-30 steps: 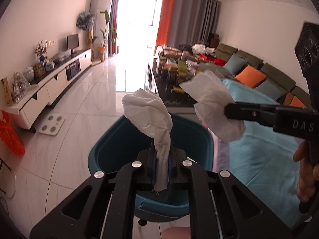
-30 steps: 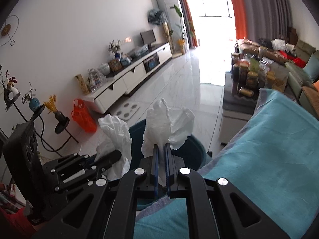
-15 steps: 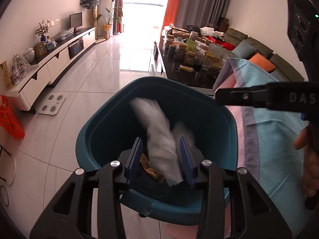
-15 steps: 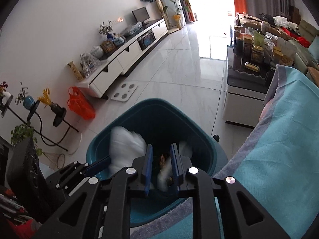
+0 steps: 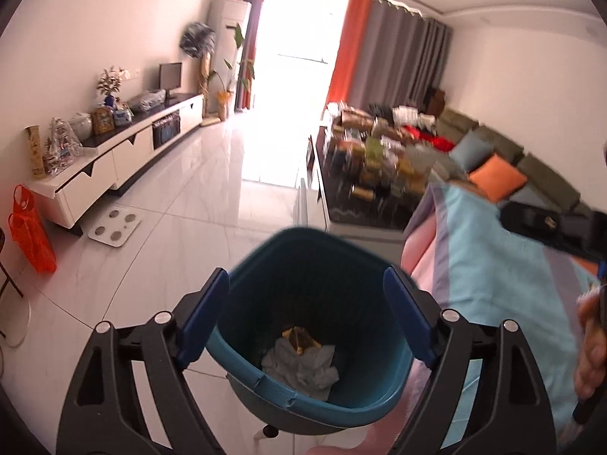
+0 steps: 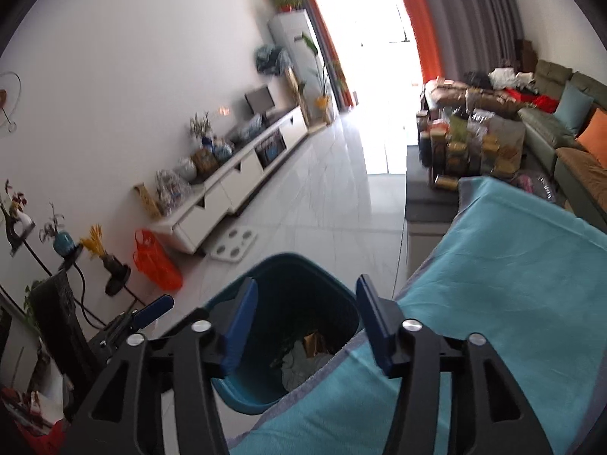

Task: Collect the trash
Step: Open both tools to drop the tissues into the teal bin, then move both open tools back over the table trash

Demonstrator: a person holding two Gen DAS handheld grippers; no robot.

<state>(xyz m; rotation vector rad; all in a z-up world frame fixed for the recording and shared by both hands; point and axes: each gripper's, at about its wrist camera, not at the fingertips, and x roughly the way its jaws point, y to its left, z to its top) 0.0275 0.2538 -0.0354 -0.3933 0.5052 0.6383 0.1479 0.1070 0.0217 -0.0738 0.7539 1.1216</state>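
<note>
A teal trash bin (image 5: 265, 386) stands on the floor beside the teal-covered table. White crumpled tissues (image 5: 303, 366) and a brown wrapper (image 5: 299, 339) lie at its bottom. My left gripper (image 5: 307, 314) is open and empty above the bin's mouth. My right gripper (image 6: 305, 322) is open and empty, above the bin (image 6: 242, 394) and the table's edge; the tissues (image 6: 296, 369) show below it. The left gripper's blue fingertip (image 6: 153, 309) shows at the left in the right wrist view. The right gripper's black body (image 5: 550, 227) shows at the right in the left wrist view.
The teal tablecloth (image 6: 493, 322) covers the table at the right. A cluttered coffee table (image 5: 379, 174) and a sofa (image 5: 512, 159) lie beyond. A white TV cabinet (image 5: 114, 163), a floor scale (image 5: 114, 229) and an orange bag (image 5: 30, 239) are at the left.
Both grippers held tissues over the bin a second ago. They opened, the tissues fell into the bin, and both grippers have risen with their jaws wide.
</note>
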